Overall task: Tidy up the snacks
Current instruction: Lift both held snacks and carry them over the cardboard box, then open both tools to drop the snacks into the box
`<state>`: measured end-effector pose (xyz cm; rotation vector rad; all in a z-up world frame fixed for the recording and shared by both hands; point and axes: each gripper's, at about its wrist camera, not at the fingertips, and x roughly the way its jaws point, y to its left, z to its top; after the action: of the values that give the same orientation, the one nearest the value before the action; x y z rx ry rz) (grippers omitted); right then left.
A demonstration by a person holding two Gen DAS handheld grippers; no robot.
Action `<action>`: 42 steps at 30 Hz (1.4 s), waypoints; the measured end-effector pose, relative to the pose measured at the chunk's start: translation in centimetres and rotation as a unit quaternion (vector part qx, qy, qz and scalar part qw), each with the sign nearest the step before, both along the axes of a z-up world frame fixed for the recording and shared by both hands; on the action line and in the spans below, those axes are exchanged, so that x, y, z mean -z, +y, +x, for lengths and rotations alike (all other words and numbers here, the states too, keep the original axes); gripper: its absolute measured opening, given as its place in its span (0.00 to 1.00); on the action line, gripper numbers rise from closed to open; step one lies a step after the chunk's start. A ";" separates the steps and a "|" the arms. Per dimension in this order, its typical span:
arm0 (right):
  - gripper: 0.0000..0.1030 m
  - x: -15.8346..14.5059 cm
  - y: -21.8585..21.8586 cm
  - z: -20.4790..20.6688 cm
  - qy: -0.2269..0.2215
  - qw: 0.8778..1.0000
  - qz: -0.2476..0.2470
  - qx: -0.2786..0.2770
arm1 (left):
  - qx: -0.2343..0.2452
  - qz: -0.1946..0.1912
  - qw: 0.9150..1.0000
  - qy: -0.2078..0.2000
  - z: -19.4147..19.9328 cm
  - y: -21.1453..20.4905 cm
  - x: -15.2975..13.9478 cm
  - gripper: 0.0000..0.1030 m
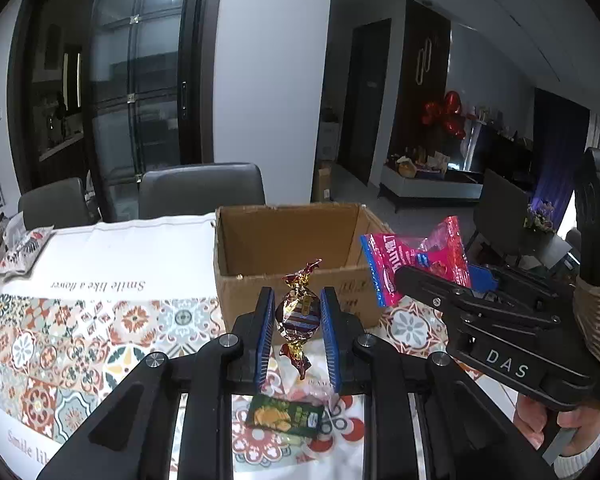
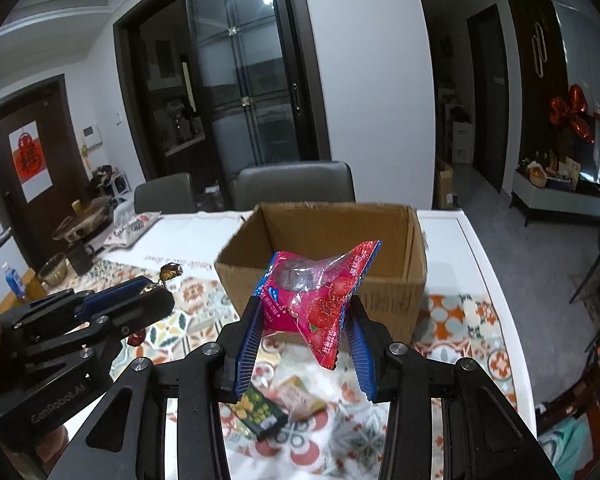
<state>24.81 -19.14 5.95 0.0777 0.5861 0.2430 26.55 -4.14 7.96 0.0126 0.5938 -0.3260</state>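
My left gripper (image 1: 297,312) is shut on a foil-wrapped candy (image 1: 298,314) in red and gold, held above the patterned tablecloth. In front of it stands an open cardboard box (image 1: 292,240), empty as far as I see. My right gripper (image 2: 306,320) is shut on a pink snack packet (image 2: 320,292) with red fruit printed on it, just short of the box (image 2: 380,280). In the left wrist view the right gripper (image 1: 428,280) with its pink packet (image 1: 412,260) hangs at the right. In the right wrist view the left gripper (image 2: 148,292) with the candy (image 2: 171,271) shows at the left.
A dark green snack packet (image 1: 286,418) and a tan one (image 2: 302,398) lie on the tablecloth (image 1: 80,320) under the grippers. A patterned bag (image 1: 24,248) lies at the far left. Two grey chairs (image 1: 200,192) stand behind the table. The table edge (image 2: 488,280) runs along the right.
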 end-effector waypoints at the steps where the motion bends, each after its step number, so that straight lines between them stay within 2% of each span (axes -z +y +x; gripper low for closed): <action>1: 0.41 -0.4 0.1 0.4 -0.002 1.000 0.000 -0.001 | 0.000 0.001 1.000 -0.001 0.3 0.1 -0.2 0.23; 9: 0.41 -2.4 0.2 3.0 -0.002 1.000 -0.012 -0.004 | -0.008 0.018 1.000 -0.015 2.5 0.1 -1.9 0.23; 15: 0.41 -2.7 -0.2 5.2 0.012 1.000 -0.014 -0.007 | -0.007 0.022 1.000 -0.007 5.1 -0.4 -2.7 0.23; 28: 0.41 -2.2 -1.0 10.2 0.049 0.998 -0.030 -0.002 | -0.002 0.026 0.998 0.055 11.2 -1.6 -1.0 0.23; 35: 0.41 -0.9 -1.5 13.0 0.081 0.996 -0.038 -0.006 | -0.005 0.035 0.996 0.083 13.1 -2.6 0.3 0.23; 36: 0.41 -0.8 -1.6 13.4 0.082 0.996 -0.039 -0.005 | -0.007 0.036 0.996 0.084 13.2 -2.7 0.3 0.23; 37: 0.42 -0.8 -1.6 13.4 0.082 0.996 -0.039 -0.005 | -0.013 0.040 0.996 0.085 13.4 -2.7 0.3 0.29; 39: 0.51 -0.5 -1.6 14.0 0.085 0.995 -0.043 -0.007 | -0.022 0.038 0.996 0.084 13.3 -2.5 0.2 0.39; 40: 0.63 -0.4 -1.7 14.1 0.089 0.995 -0.045 -0.003 | -0.025 0.037 0.996 0.082 13.0 -2.4 0.1 0.44; 42: 0.67 -0.2 -1.9 13.9 0.087 0.995 -0.040 0.010 | -0.030 0.042 0.996 0.077 12.4 -2.2 0.1 0.45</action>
<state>38.76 -21.05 6.14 0.0282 0.7673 0.1950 38.97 -6.33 7.87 0.0513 0.7582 -0.2438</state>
